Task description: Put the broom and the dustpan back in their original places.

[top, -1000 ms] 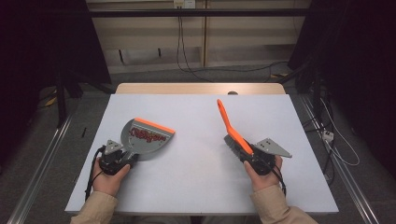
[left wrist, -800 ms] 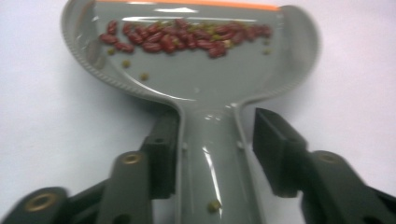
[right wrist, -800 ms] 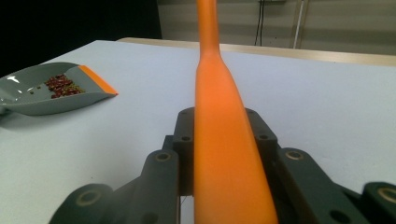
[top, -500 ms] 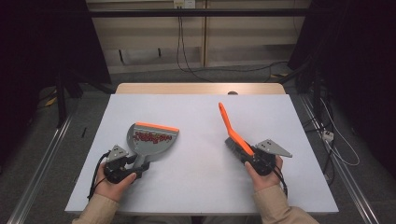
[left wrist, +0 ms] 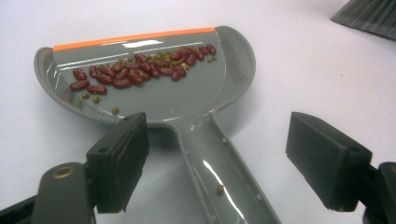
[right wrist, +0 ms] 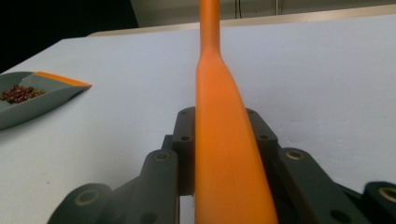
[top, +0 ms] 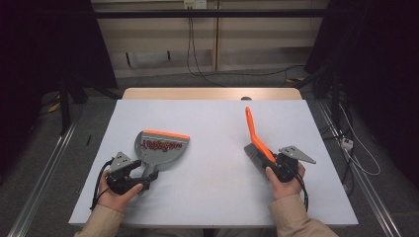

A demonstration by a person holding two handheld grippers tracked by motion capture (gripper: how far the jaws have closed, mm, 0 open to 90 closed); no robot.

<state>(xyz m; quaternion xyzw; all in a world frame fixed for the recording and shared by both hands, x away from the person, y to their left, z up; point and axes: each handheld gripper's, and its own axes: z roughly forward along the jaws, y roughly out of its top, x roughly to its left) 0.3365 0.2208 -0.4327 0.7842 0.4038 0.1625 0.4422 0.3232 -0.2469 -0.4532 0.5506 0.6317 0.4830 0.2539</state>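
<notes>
The left gripper (left wrist: 224, 154) has just been opening; its jaws stand wide, clear of the dustpan (top: 160, 148) handle lying on the table (top: 217, 197) (beans (left wrist: 140, 72) inside). The right gripper (top: 279, 168) clamps the brush (top: 257, 138). Left should withdraw straight back, avoiding the handle.

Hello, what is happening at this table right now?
A person works at a white table with a gripper in each hand. The left gripper has just been opening its jaws: the handle of the grey dustpan lies between them, but they no longer press on it. The dustpan rests on the table and holds red beans with a few small green ones. The right gripper is shut on the orange brush, whose handle points away from the person.
</notes>
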